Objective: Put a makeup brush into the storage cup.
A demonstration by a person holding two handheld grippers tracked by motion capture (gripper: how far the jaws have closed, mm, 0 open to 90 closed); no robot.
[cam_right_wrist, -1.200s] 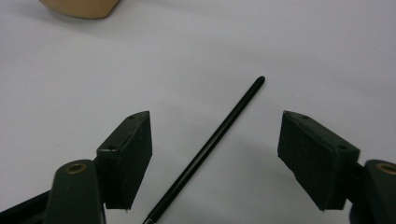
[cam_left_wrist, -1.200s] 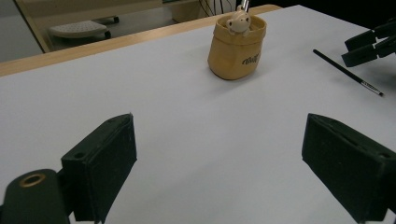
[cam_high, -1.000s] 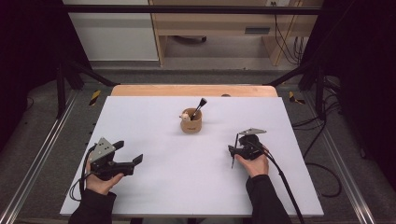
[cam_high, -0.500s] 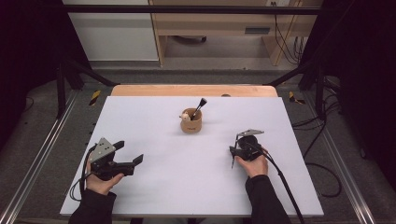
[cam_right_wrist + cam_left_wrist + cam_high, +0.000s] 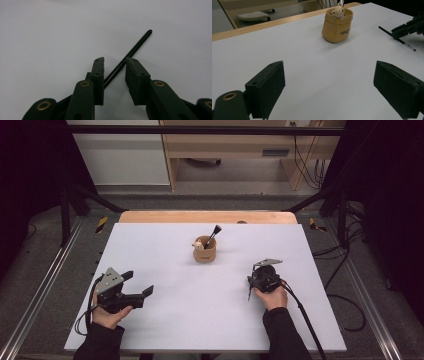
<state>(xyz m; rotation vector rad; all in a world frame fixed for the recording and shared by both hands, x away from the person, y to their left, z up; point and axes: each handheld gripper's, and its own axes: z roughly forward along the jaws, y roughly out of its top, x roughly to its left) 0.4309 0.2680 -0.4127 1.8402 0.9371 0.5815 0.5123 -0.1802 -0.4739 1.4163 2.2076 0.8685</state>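
A small tan cup (image 5: pixel 205 254) with a bear figure on its rim stands mid-table and holds a black brush (image 5: pixel 214 234). The cup (image 5: pixel 337 25) also shows ahead in the left gripper view. A thin black stick (image 5: pixel 136 47) lies flat on the white table (image 5: pixel 165 250). My right gripper (image 5: pixel 115 62) points down over it; its jaws have just been closing, and the stick runs between them with a gap still at the right pad. At the near left, my left gripper (image 5: pixel 138 283) rests wide open with nothing between its pads (image 5: pixel 268 87).
A wooden strip (image 5: pixel 207 216) borders the table's far edge. Metal frame rails run along both sides, and cables (image 5: pixel 345 270) lie on the floor to the right. A desk stands behind the table. White tabletop stretches between the two hands.
The right gripper's jaws have drawn closer together around the stick. Both hands have kept their places, and the cup has not moved.
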